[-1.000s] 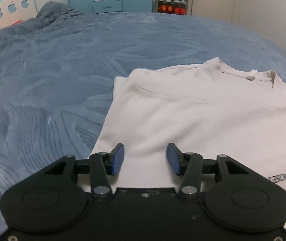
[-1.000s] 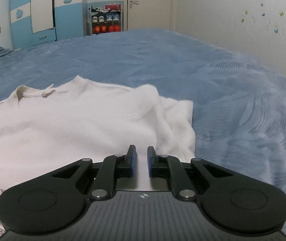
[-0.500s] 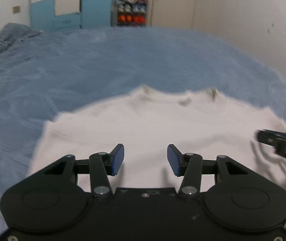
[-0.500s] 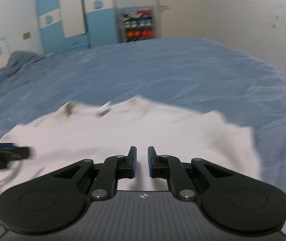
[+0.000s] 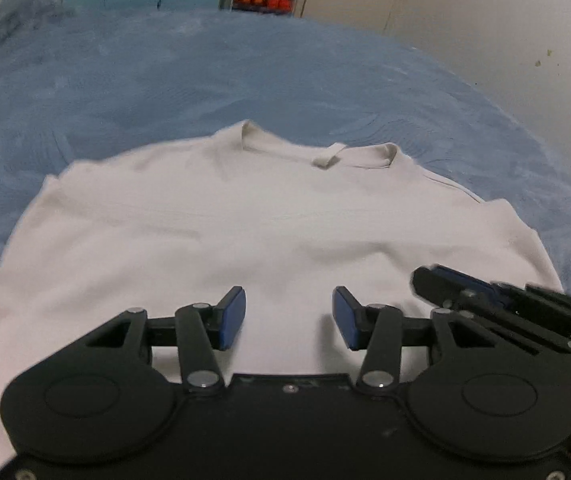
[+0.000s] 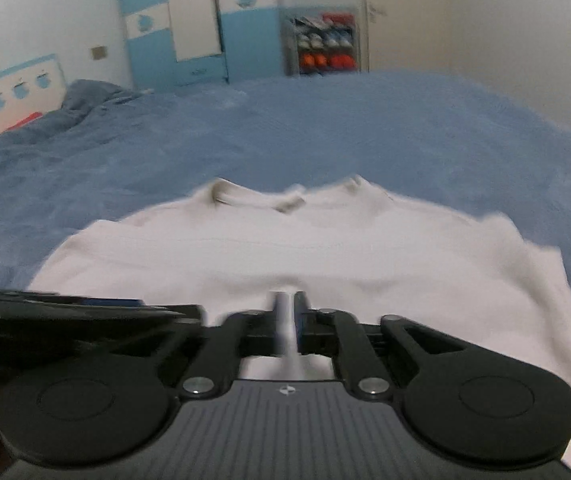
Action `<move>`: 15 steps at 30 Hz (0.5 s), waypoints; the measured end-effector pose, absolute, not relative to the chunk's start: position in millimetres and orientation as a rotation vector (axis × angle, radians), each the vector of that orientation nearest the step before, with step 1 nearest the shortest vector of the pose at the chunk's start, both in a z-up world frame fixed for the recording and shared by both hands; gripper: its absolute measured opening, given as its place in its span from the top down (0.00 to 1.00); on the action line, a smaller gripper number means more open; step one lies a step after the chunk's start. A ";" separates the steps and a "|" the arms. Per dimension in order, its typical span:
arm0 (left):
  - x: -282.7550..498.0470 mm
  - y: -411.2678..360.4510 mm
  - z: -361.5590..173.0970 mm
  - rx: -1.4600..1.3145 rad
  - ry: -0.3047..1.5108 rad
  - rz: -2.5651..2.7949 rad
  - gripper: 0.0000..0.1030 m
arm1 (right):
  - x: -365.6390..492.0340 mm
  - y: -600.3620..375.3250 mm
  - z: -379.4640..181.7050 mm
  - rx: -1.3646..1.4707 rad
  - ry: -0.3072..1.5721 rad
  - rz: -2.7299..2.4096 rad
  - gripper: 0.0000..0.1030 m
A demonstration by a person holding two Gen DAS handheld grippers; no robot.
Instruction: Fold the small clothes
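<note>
Blue bedding covers a big bed, and a blue and white wardrobe stands at the back wall next to a shoe rack with orange shoes. On the bed lies a white shirt, spread flat with its collar pointing away toward the wardrobe. One small tag sticks out at the neck.

Over the near part of the shirt sits the left claw. It is spread wide, with its blue pads well apart and nothing between them.

Just beside it, on its right, is the right claw. Its two fingers are pulled close together, with only a thin gap. A pale strip shows in that gap, maybe a fold of the shirt, but the picture is too blurry there to be sure.

Both claws are near each other, above the middle of the shirt.
</note>
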State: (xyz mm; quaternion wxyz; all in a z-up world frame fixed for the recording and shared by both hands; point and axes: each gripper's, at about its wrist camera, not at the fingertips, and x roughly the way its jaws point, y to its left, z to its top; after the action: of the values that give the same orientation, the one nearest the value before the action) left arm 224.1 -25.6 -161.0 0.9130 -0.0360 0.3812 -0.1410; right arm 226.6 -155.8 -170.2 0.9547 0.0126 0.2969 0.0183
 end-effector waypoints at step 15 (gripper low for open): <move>227.9 -34.0 -173.6 0.157 0.707 -0.250 0.48 | 229.3 -160.9 -183.7 0.019 0.632 0.036 0.95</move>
State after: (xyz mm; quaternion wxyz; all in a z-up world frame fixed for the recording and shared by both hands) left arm 227.9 -34.0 -173.6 0.9276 0.0767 0.3447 -0.1221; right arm 229.3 -160.9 -183.7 0.9503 0.0095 0.3107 0.0175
